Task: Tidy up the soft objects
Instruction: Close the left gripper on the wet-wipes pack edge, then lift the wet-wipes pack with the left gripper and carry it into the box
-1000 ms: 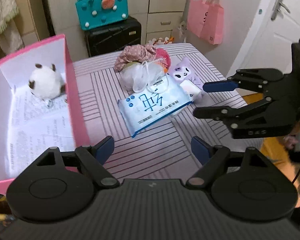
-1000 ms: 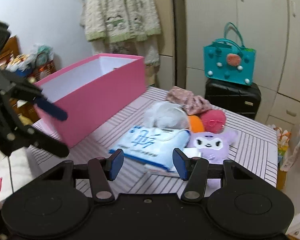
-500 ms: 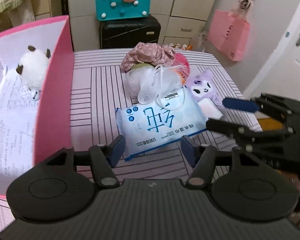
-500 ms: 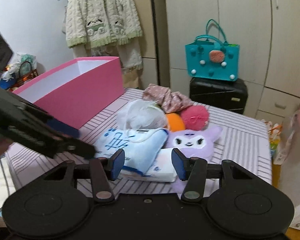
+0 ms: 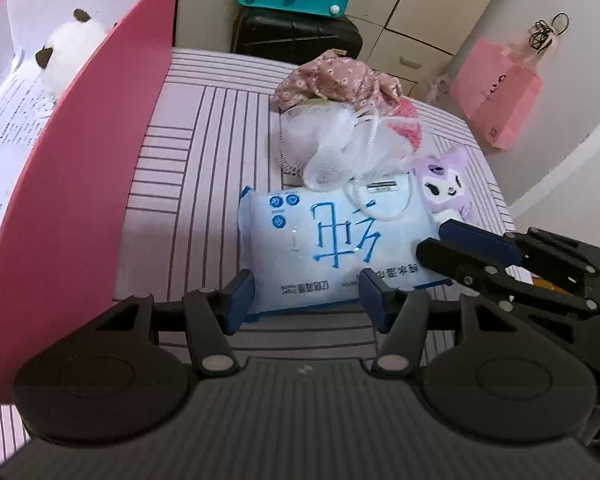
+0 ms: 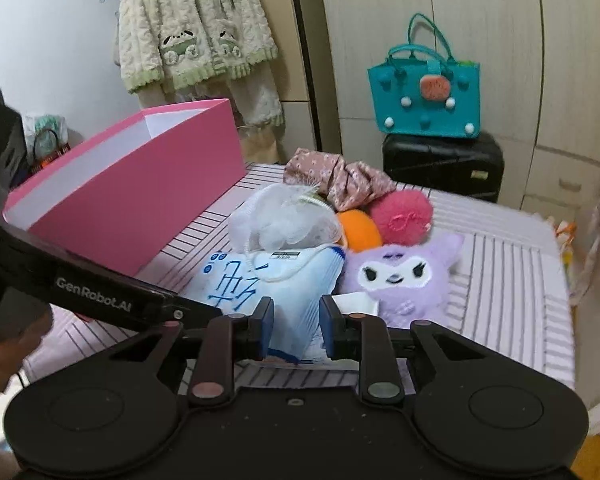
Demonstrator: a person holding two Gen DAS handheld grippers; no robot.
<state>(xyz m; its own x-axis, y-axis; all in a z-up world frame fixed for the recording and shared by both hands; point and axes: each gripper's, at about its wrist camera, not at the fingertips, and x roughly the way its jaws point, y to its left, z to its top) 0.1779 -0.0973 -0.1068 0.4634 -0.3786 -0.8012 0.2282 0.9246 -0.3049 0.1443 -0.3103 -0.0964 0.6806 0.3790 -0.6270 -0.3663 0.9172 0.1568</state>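
A light blue wipes pack (image 5: 332,248) lies on the striped table (image 5: 204,152). My right gripper (image 6: 298,330) is shut on its right end, and the pack (image 6: 260,280) bulges between the pads. My left gripper (image 5: 307,300) hangs half open over the pack's near edge; no squeeze shows. A white mesh puff (image 5: 332,144), floral fabric (image 5: 336,80) and a purple plush (image 6: 396,276) sit behind the pack. Pink (image 6: 400,216) and orange (image 6: 358,228) balls lie beside them. The pink box (image 5: 80,184) at left holds a white plush (image 5: 68,52).
A small white tissue pack (image 6: 356,304) lies under the purple plush. Behind the table stand a black suitcase (image 6: 444,164) and a teal bag (image 6: 424,96). A pink paper bag (image 5: 496,92) hangs at right. A person's hand (image 6: 4,352) shows at lower left.
My left gripper sank toward the wipes pack, rolled, and narrowed its jaws. My right gripper came in from the right and closed on the pack's end.
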